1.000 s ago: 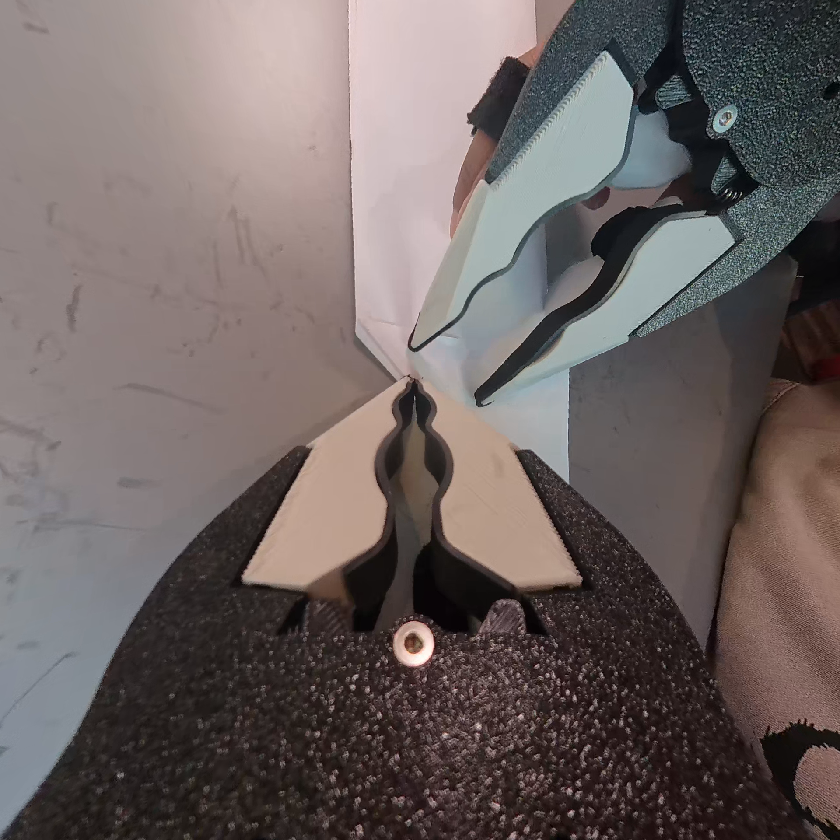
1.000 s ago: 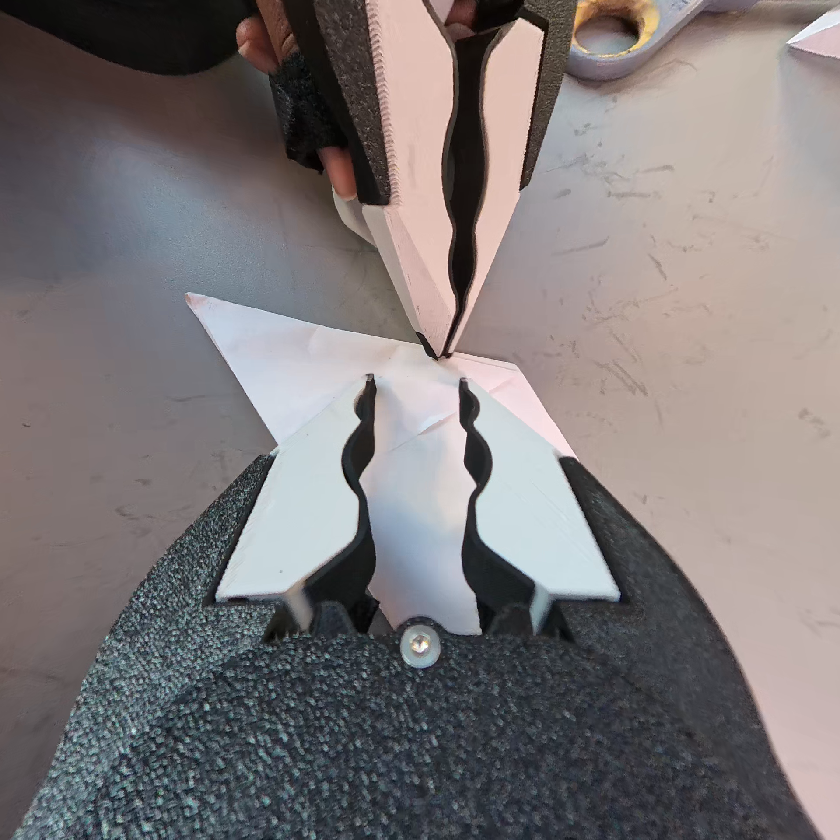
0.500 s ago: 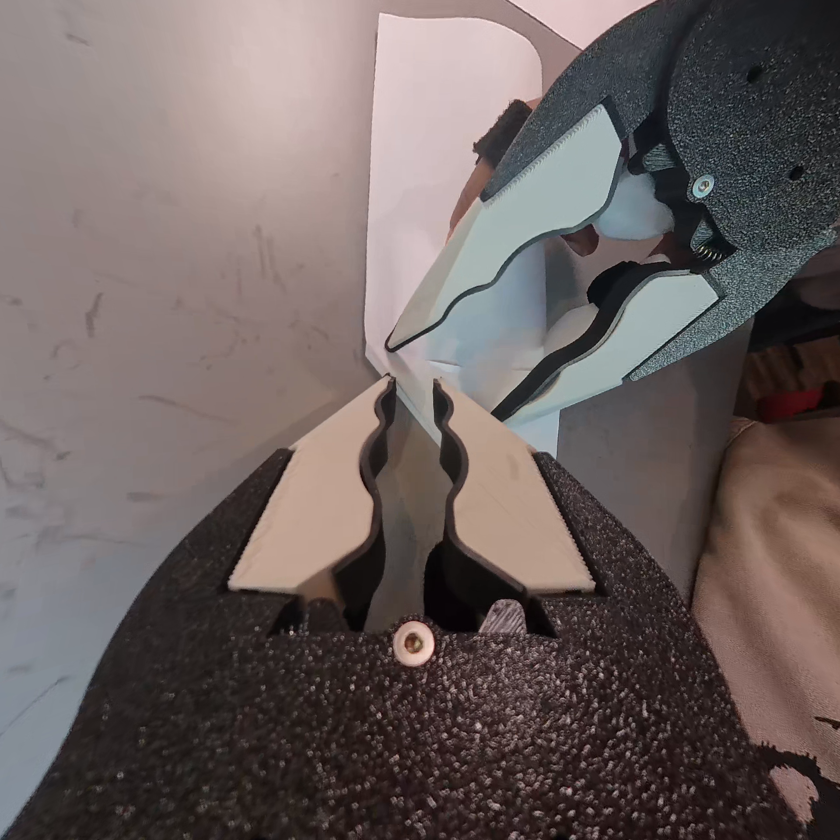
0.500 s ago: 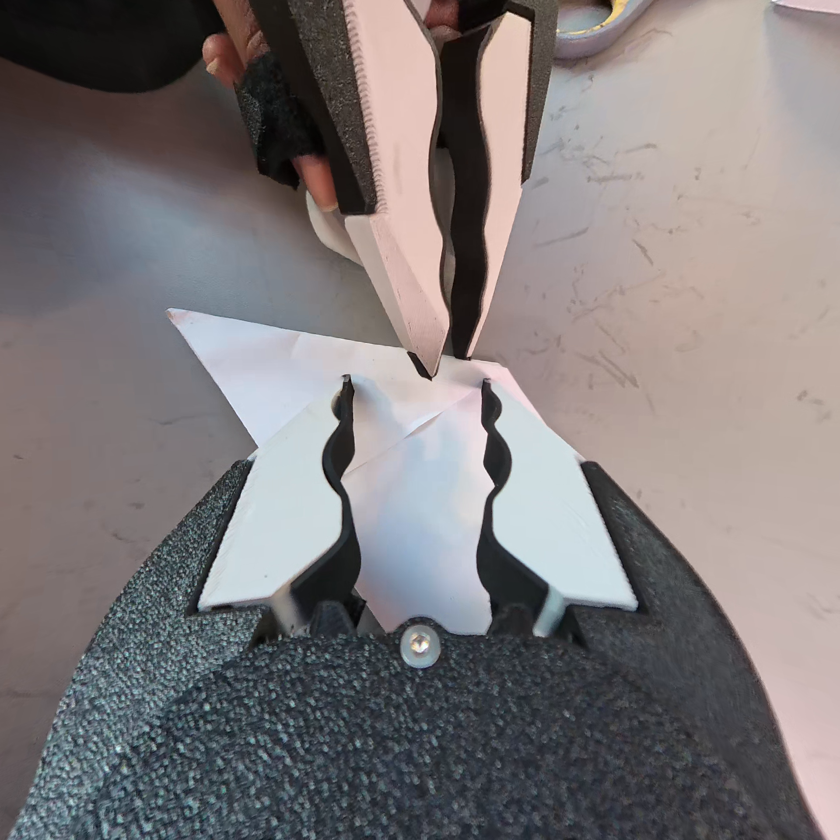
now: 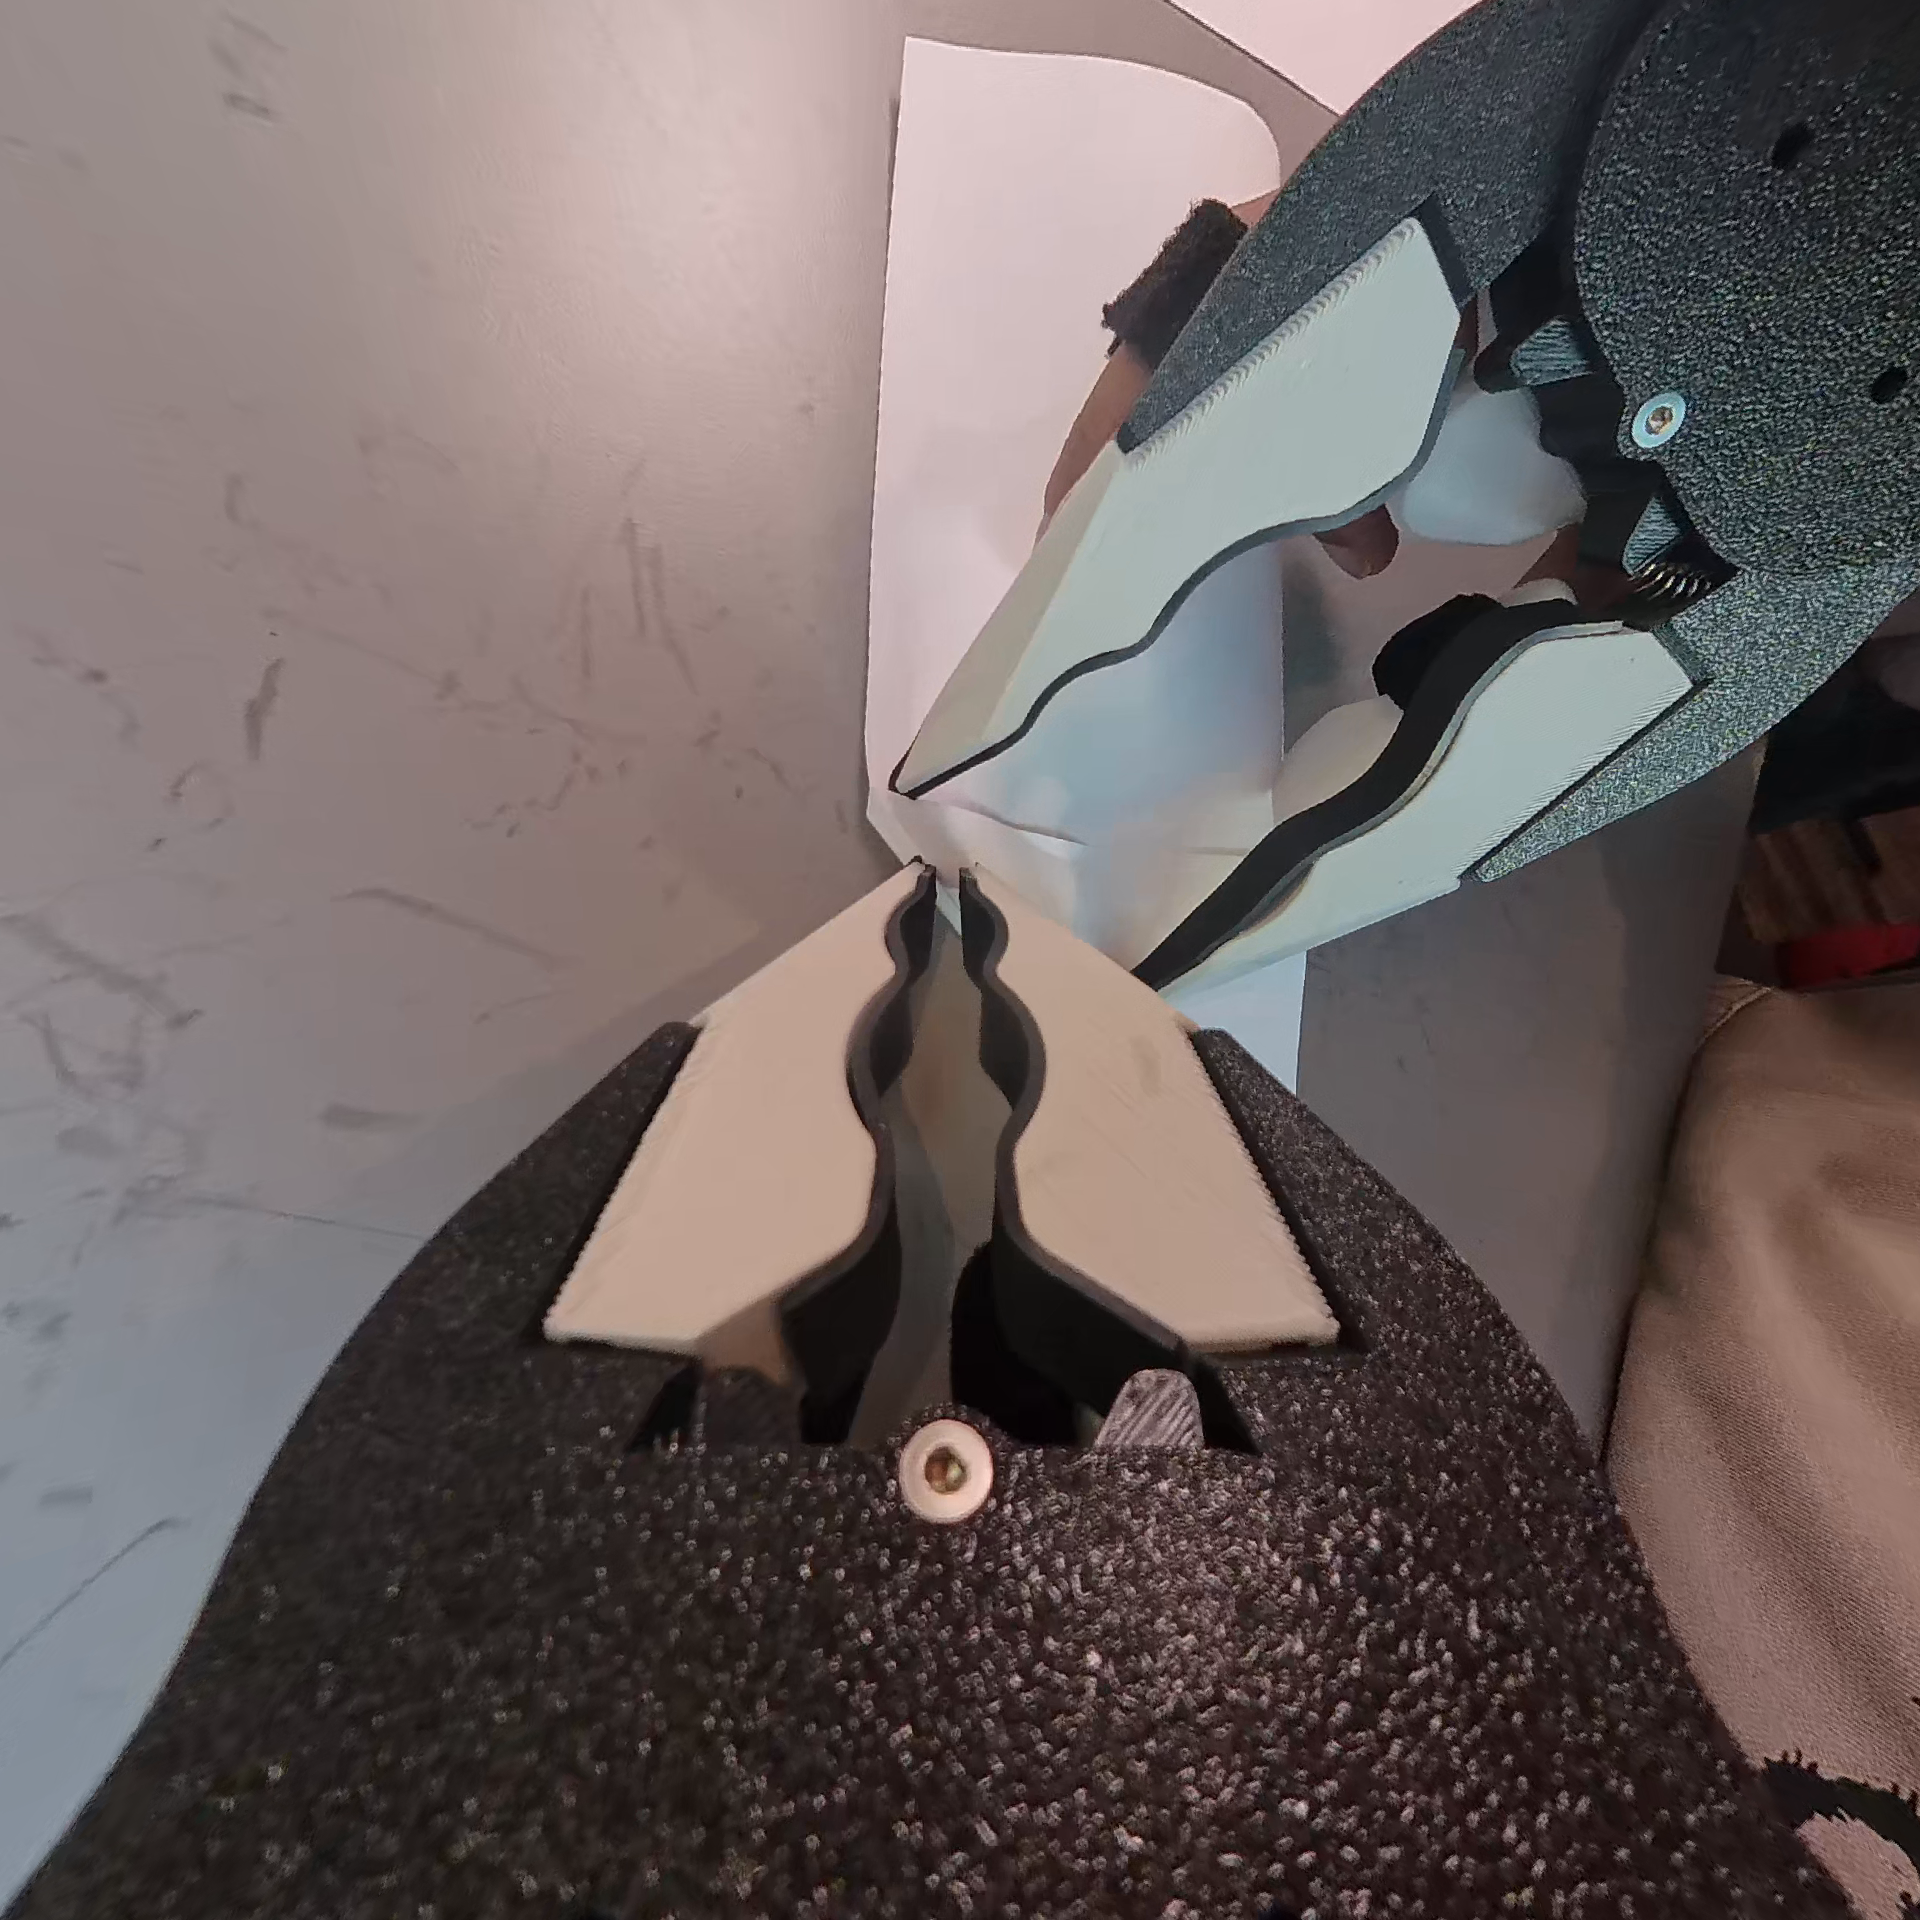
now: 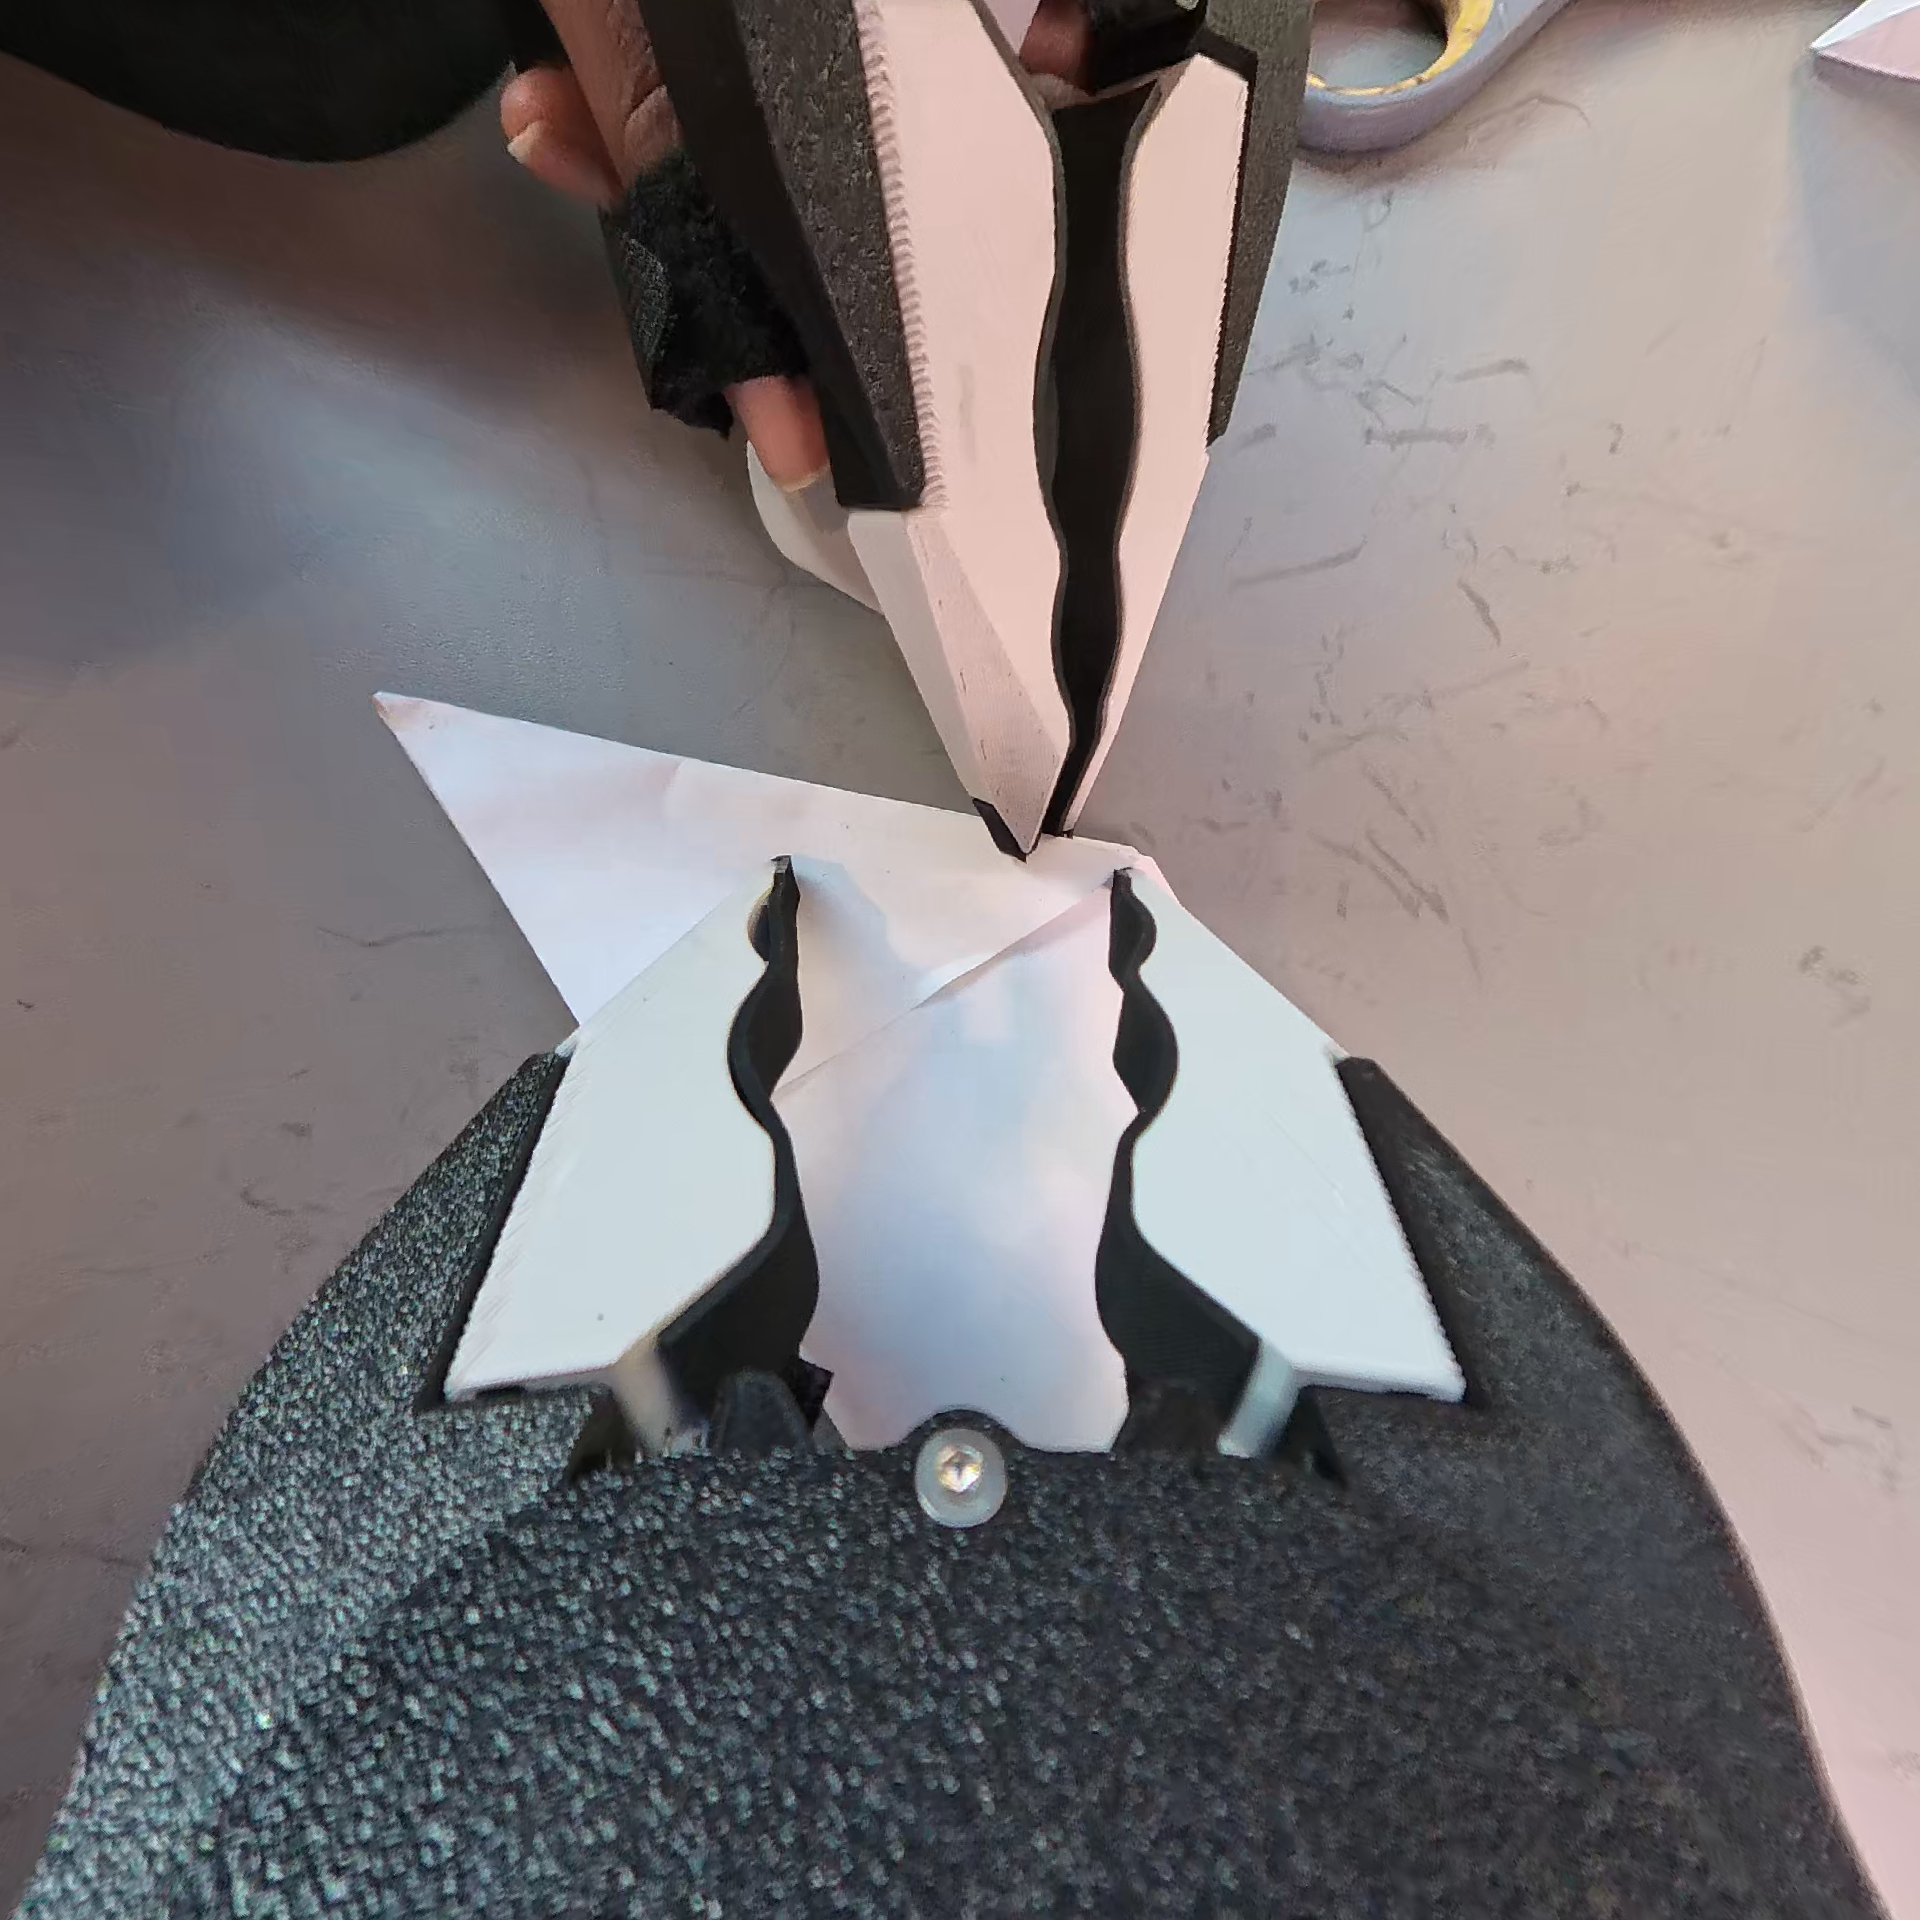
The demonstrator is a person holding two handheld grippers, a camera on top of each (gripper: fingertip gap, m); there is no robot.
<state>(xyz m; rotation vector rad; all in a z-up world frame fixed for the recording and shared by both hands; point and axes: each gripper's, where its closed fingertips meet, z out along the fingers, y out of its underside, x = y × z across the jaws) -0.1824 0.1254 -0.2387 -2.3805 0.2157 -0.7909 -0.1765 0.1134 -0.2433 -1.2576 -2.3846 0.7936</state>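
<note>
A folded white paper lies on the scuffed grey table, with a diagonal fold across it. My right gripper is wide open just above the paper, one finger on each side of the fold. My left gripper is almost shut, with only a narrow gap at the tips. Its tips sit at the paper's pointed end. In the right wrist view the left gripper comes down from the far side onto the paper's far edge. I cannot tell whether paper is between its tips. The right gripper shows open in the left wrist view.
A person's hand with a black strap holds the left gripper. A grey ring-shaped object with yellow inside lies at the far edge, and another white paper piece at the far right. Beige cloth is at the right. My two grippers' fingertips are within a few centimetres of each other.
My left gripper was shut, opened, and has now narrowed again at the paper's point. My right gripper has opened wider over the paper.
</note>
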